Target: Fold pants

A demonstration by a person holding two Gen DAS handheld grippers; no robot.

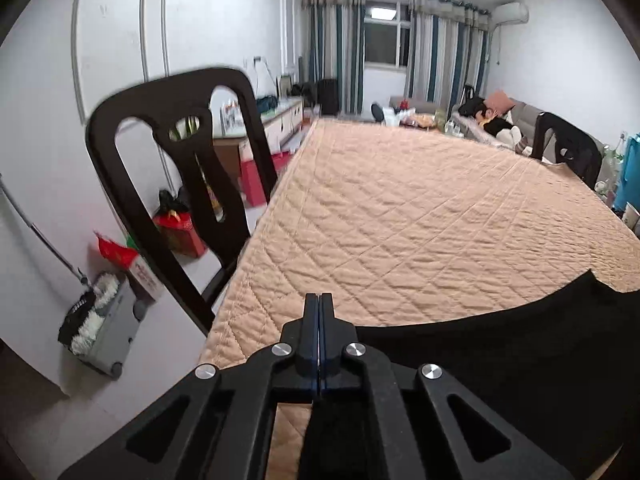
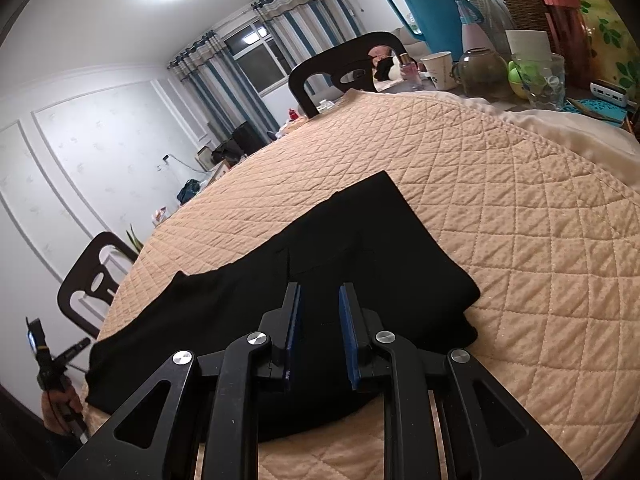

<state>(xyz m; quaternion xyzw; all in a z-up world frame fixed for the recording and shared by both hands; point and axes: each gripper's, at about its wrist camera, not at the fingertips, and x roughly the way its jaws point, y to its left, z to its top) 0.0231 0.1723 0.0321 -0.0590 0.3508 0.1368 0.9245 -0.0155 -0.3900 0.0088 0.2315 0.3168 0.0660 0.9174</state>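
Observation:
Black pants (image 2: 360, 248) lie flat on the peach quilted table cover (image 2: 500, 208), with one part folded over on the right. In the left wrist view the pants (image 1: 520, 352) fill the lower right. My left gripper (image 1: 319, 300) is shut near the table's left edge. Its tips sit over bare quilt (image 1: 400, 220) just left of the pants' edge, and nothing shows between them. My right gripper (image 2: 320, 292) hangs over the middle of the pants. Its blue pads (image 2: 348, 320) stand apart and hold no fabric.
A dark chair (image 1: 180, 168) stands close to the table's left edge, and another (image 2: 344, 68) at the far end. A blue thermos (image 2: 424, 4), cups, jars and bottles crowd the far right corner. A mop bucket (image 1: 100, 328) sits on the floor. A person lies on the sofa (image 1: 492, 120).

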